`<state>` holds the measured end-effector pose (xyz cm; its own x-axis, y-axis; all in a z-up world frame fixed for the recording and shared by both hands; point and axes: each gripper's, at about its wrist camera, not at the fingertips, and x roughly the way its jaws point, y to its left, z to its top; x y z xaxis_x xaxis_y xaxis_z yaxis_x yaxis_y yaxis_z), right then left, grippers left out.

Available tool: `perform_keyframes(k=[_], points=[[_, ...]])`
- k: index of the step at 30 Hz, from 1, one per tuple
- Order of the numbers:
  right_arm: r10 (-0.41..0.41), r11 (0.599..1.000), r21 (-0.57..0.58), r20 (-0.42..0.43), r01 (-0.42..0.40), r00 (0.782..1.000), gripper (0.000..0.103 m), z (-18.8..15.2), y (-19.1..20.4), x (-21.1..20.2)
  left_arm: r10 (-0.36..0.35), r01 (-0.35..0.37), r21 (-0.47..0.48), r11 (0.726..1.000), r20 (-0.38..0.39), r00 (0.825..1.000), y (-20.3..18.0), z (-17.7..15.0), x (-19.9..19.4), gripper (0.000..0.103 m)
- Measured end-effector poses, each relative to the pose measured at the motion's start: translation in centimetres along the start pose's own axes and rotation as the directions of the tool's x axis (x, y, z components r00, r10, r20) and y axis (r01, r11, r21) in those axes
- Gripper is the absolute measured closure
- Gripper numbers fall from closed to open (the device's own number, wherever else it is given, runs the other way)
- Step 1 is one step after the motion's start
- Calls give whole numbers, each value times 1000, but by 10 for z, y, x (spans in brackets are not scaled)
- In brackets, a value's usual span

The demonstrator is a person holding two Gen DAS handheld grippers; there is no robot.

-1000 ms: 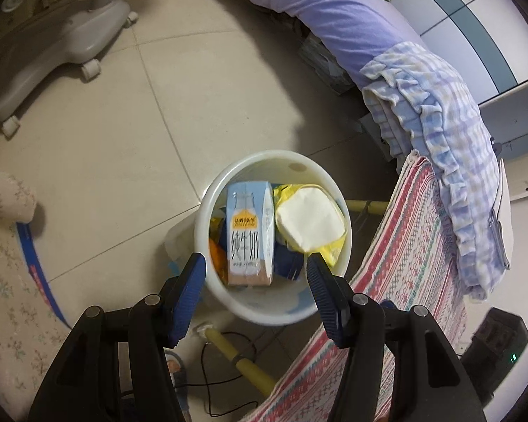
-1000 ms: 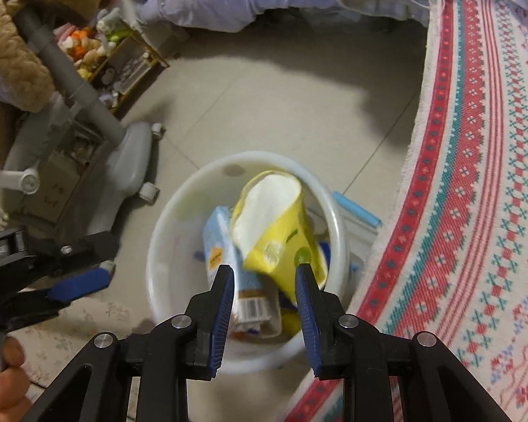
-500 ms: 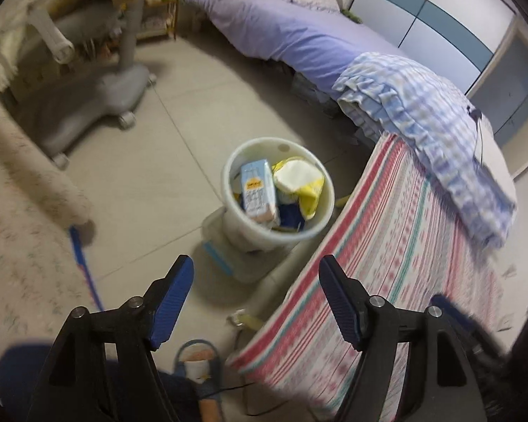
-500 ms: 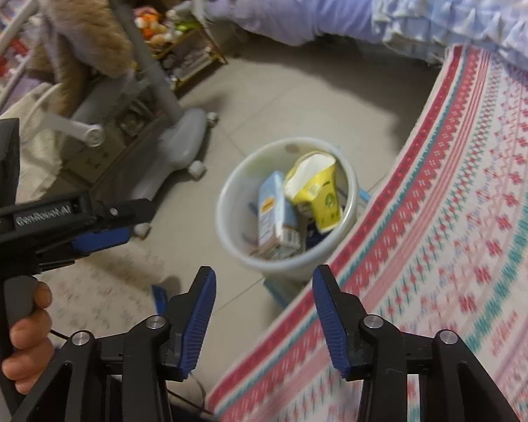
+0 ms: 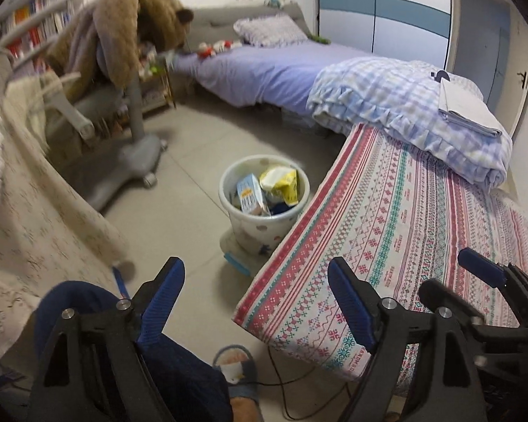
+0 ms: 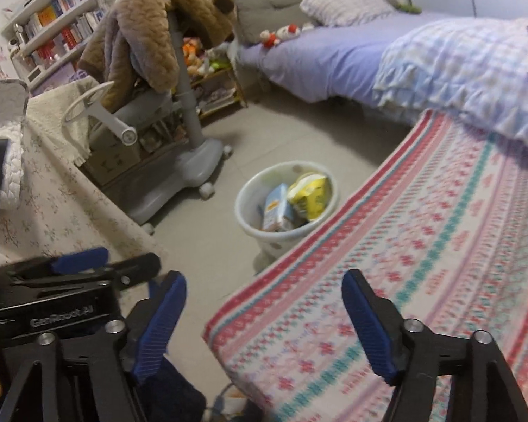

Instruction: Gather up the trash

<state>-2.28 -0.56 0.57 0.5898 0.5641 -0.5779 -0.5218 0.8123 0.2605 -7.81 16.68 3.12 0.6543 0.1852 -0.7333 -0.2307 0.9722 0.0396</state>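
My left tongs are well apart and opening, nothing btwn the blue pads, just floor and the corner of the patterned bedspread below them. My right tongs same: wide, opening, empty, hanging over the bedspread's near corner. From the left wrist view I can see the right tongs off to the right over the bedspread; from the right wrist view the left tongs show at the left edge.

Trash bin, white w/ pale dots, stands on the tile floor just beside the bedspread's edge, well apart from both tongs. Inside it: a blue-and-white milk carton leaning on the left, a yellow snack bag w/ its white open mouth up on the right, some dark blue stuff under them. Can't tell what that is.

Grey chair on castors sits left of the bin, brown plush coat draped over its back. My knee in dark blue trousers and a slipper show at the bottom.
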Motion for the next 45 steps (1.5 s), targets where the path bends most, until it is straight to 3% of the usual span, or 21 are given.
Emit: perform_keyframes(k=[5,12,45], points=[[-83,996,-35,0,83,997,21,-15,-12,-8,9,-10,22,1000,20,1000,-16,-5,-10,17],[-105,994,-27,25,106,994,19,-20,-20,-25,17,-18,40,999,25,1000,-24,-7,-14,17],[-111,993,-40,30,112,993,17,-19,-17,-20,42,-42,47,998,-6,999,-27,-6,-8,17]])
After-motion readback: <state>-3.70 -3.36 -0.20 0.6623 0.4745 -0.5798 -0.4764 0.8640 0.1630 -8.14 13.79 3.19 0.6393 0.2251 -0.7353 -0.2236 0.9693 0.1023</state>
